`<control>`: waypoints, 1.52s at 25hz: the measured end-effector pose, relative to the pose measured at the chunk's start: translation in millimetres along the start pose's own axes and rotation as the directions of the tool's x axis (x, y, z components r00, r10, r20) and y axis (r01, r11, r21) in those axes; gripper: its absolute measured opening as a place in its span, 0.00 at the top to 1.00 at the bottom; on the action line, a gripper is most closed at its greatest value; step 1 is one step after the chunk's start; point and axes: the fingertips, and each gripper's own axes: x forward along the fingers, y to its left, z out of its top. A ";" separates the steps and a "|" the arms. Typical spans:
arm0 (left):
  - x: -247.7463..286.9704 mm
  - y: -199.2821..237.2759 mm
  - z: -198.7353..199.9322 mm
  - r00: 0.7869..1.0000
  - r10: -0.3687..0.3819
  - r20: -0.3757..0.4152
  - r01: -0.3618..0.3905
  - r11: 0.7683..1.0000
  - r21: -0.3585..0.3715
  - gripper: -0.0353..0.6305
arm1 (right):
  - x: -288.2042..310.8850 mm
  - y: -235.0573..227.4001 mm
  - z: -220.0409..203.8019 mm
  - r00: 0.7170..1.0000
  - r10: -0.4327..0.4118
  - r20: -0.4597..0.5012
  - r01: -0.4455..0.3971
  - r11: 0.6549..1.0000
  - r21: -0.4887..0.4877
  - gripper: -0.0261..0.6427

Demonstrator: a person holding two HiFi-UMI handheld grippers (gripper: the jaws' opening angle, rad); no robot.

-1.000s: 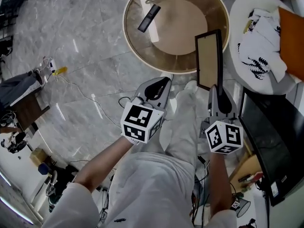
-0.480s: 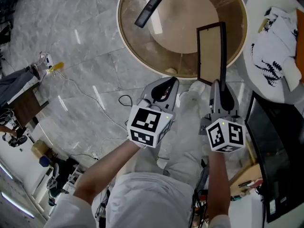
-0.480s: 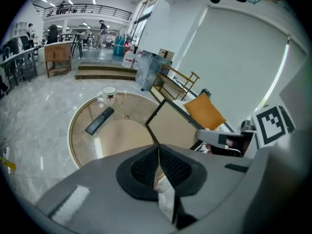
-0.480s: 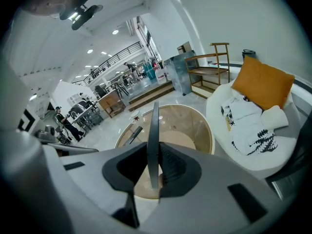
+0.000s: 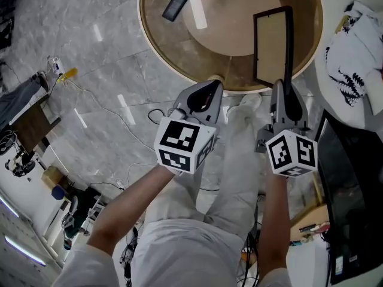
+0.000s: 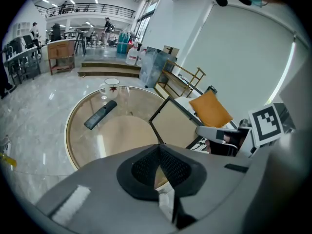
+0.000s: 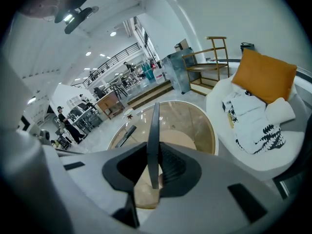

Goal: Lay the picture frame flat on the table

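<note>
The right gripper [image 5: 282, 91] clamps the near edge of the picture frame [image 5: 272, 46], which it holds tilted over the round glass table [image 5: 157, 46]; the frame seems not to touch the glass. The left gripper [image 5: 206, 91] hangs beside it near the table's rim, jaws closed on nothing.

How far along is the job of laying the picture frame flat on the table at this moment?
Done: the right gripper is shut on the picture frame at its edge. In hand: the frame is held upright, edge-on, over the round glass table. Left: tilt it down flat on the glass, clear of the remote, then release. The left gripper is shut and holds nothing.
</note>
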 end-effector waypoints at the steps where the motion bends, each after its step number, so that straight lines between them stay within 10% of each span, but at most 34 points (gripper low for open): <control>1: 1.7 -0.8 -0.5 1.000 0.000 -0.002 0.000 1.000 -0.002 0.94 | 2.1 -1.4 1.0 1.000 0.003 0.002 -0.003 1.000 0.002 0.87; 38: 12.2 -2.4 -14.7 1.000 0.008 -0.021 -0.008 1.000 0.018 0.94 | 28.5 -34.4 -27.1 0.991 -0.125 -0.038 0.121 0.989 -0.082 0.86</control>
